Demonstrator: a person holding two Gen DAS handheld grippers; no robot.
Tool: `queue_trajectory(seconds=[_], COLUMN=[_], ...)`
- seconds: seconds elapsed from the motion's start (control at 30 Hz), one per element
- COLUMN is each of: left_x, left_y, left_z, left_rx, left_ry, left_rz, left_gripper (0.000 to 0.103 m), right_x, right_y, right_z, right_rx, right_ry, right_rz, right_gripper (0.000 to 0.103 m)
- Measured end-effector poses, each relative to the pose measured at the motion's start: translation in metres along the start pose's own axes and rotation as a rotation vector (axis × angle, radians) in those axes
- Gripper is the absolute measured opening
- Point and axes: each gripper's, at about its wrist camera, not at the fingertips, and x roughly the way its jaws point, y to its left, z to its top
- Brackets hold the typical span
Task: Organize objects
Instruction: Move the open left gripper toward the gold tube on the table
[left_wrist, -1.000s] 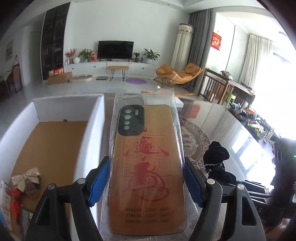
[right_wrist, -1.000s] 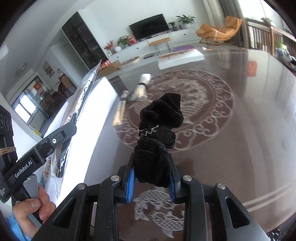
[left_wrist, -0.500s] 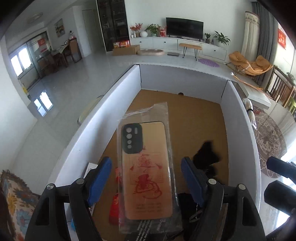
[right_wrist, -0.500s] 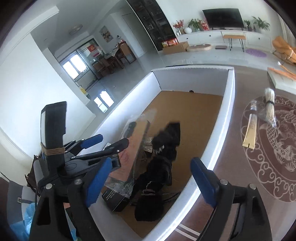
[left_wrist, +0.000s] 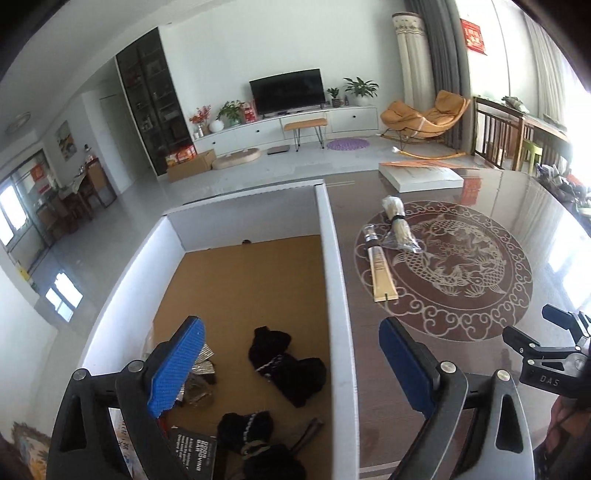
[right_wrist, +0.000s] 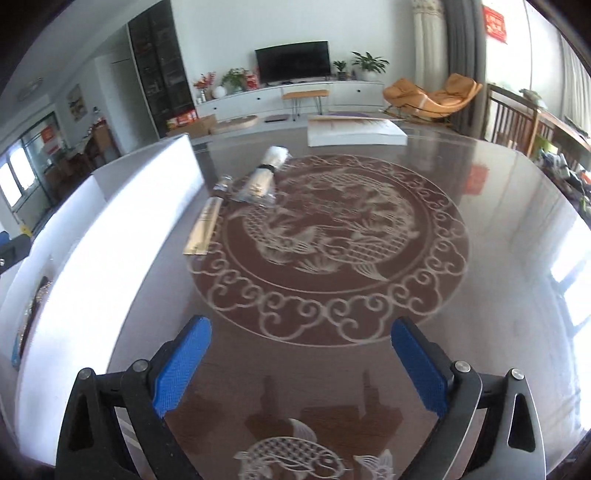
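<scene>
With both grippers gaping empty, having just been opening: swinging right gripper (right_wrist: 301, 363) toward chopstick packet (right_wrist: 205, 229), aligning along its length, avoiding box wall (right_wrist: 122, 221); keeping left gripper (left_wrist: 291, 363) clear.

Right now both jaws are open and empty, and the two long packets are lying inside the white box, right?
Not quite. The two long packets lie on the table, outside the white box, as the left wrist view shows. Both sets of jaws are open and empty.

Both wrist views downward; shared table (left_wrist: 461, 369).
</scene>
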Motion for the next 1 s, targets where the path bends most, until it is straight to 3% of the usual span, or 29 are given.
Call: queue_trajectory(seconds=[0.27, 0.37, 0.47, 0.57, 0.67, 0.77, 0.9, 1.0], left_x=[-0.02, -0.021, -0.011, 0.008, 0.033, 0.077, 0.146, 0.18], left_y=[-0.034, -0.048, -0.085, -0.121, -0.136, -0.136, -0.125, -0.122], left_z=[0.008, -0.001, -0.024, -0.029, -0.008, 0.024, 0.054, 0.061], left_rx=[0.057, 0.032, 0.062, 0.081, 0.028, -0.069, -0.205, -0.241], left_ry=[-0.024, 0.021, 0.126, 0.189, 0.181, 0.16, 0.221, 0.25], left_rz=[-0.02, -0.163, -0.329, -0.392, -0.369, -0.285, -0.178, -0.1], left_gripper=[0.096, 0.096, 0.097, 0.097, 0.097, 0.097, 0.097, 0.097], right_x=[0.001, 0.001, 0.003, -0.001, -0.002, -0.003, -0.002, 0.001], right_y=[-0.028, -0.029, -0.03, -0.037, -0.048, -0.055, -0.051, -0.046], right_z=[-0.019, -0.027, -0.03, -0.03, -0.034, -0.037, -0.039, -0.04], right_rx=[0.019, 0.01, 0.003, 0.023, 0.074, 0.113, 0.102, 0.084], right_ry=[0.003, -0.011, -0.013, -0.026, -0.015, -0.002, -0.003, 0.011], right_rz=[-0.076, -0.099, -0.134, -0.17, -0.18, -0.172, -0.174, -0.169], right_gripper=[0.099, 0.099, 0.099, 0.099, 0.099, 0.099, 0.099, 0.099])
